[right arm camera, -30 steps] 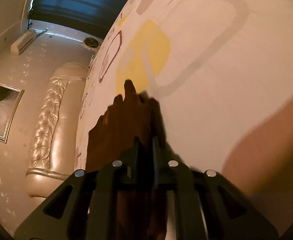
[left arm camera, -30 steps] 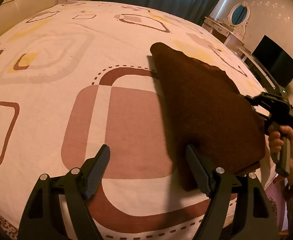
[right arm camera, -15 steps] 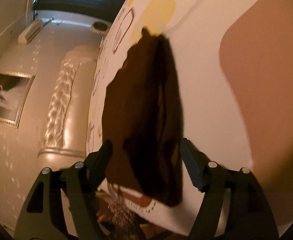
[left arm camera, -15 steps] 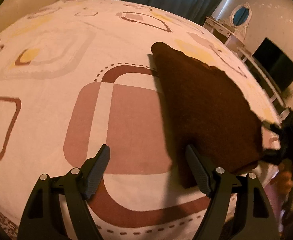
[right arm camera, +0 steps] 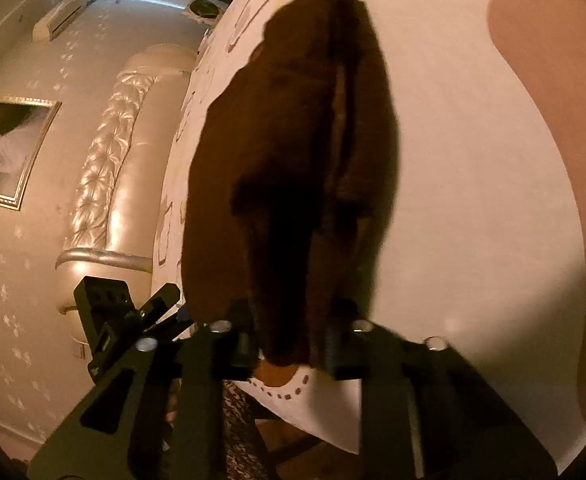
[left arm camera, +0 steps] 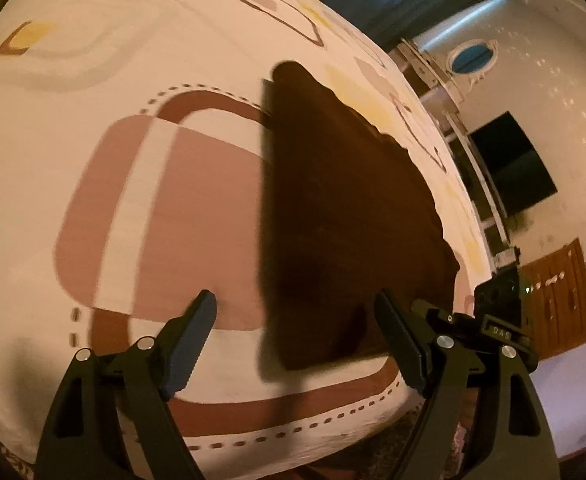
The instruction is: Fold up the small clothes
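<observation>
Left wrist view, garment: dark brown folded cloth [left arm camera: 345,208] lies flat on my patterned bedsheet [left arm camera: 93,80], running from centre up toward twelve o'clock, its near edge at about five o'clock from centre.
Left wrist view, my left gripper [left arm camera: 295,338]: jaws stand wide apart and hold nothing; the cloth's near corner sits between and just beyond the fingertips, with no pad on it.
Left wrist view, my other tool: part of my right gripper [left arm camera: 497,300] shows at four o'clock, at the cloth's right edge.
Left wrist view, room: dark screen [left arm camera: 509,168] at three o'clock, oval mirror [left arm camera: 471,56] at two o'clock.
Right wrist view, my right gripper [right arm camera: 289,344]: jaws are closing, and the brown cloth's [right arm camera: 293,140] near end is bunched between them, the fingers pressing its sides.
Right wrist view, garment: it stretches from the fingers up toward twelve o'clock along the bed's edge.
Right wrist view, room: quilted headboard [right arm camera: 109,176] at nine o'clock, framed picture [right arm camera: 9,152] further left.
</observation>
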Action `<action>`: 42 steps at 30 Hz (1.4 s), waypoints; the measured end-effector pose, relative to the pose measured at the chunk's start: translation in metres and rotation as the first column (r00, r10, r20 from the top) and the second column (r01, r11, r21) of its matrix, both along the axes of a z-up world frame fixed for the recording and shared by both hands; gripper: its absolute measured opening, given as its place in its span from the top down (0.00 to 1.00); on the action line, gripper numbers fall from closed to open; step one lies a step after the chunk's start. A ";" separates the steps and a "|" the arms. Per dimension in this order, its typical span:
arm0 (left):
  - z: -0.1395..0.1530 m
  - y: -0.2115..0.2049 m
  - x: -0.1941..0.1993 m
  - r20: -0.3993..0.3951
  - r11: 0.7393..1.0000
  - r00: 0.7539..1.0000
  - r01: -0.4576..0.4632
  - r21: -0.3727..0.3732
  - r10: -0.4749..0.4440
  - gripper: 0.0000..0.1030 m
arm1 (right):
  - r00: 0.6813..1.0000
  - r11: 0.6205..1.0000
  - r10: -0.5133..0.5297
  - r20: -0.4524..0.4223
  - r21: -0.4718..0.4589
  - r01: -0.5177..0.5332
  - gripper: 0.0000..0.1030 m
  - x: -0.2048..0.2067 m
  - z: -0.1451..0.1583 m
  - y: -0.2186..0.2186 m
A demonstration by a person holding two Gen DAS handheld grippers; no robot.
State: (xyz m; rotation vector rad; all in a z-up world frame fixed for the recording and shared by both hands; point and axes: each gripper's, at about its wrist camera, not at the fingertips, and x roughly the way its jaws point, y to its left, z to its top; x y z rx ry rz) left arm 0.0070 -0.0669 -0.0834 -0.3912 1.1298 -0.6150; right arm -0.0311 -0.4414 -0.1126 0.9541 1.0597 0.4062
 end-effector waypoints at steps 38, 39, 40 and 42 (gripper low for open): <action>0.005 -0.005 0.038 0.065 0.995 0.996 0.061 0.080 -0.066 0.35 | 0.986 0.990 -0.128 0.105 0.069 0.121 0.36 0.033 0.022 -0.058; 0.002 -0.010 0.050 0.061 0.996 0.996 0.062 0.071 -0.067 0.35 | 0.986 0.989 -0.132 0.104 0.073 0.125 0.36 0.041 0.021 -0.058; 0.001 -0.015 0.061 0.063 0.996 0.996 0.064 0.059 -0.068 0.35 | 0.985 0.989 -0.136 0.104 0.072 0.129 0.36 0.055 0.019 -0.057; 0.002 -0.024 0.079 0.073 0.997 0.995 0.058 0.058 -0.062 0.35 | 0.985 0.989 -0.138 0.106 0.059 0.133 0.36 0.079 0.017 -0.054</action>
